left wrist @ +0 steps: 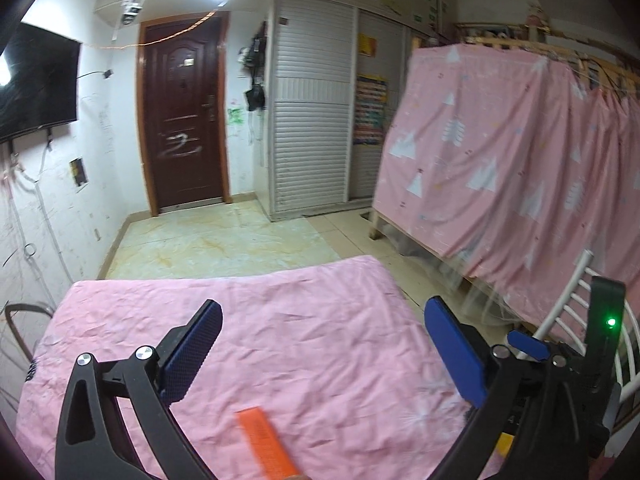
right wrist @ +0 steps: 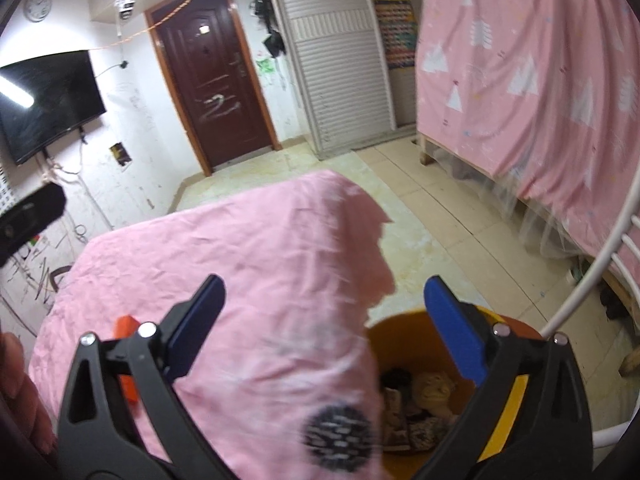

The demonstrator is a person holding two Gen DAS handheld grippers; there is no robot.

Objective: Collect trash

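A table under a pink cloth (left wrist: 304,344) fills the lower part of both views. An orange flat strip (left wrist: 266,444) lies on the cloth below my left gripper (left wrist: 324,306), which is open wide with nothing between its blue pads. My right gripper (right wrist: 325,282) is also open wide and empty, above the table's right edge. Just below it, an orange bin (right wrist: 404,344) holds crumpled paper (right wrist: 434,390) and dark scraps. The orange strip (right wrist: 126,324) shows partly behind the right gripper's left finger. One of the right gripper's fingers (left wrist: 528,345) shows at the right of the left wrist view.
A white metal chair back (right wrist: 600,272) stands right of the bin. A bed frame draped in pink curtain (left wrist: 520,160) lines the right side. Tiled floor (left wrist: 224,240) runs to a brown door (left wrist: 182,112). A dark round patch (right wrist: 336,436) marks the cloth. A hand (right wrist: 16,380) is at lower left.
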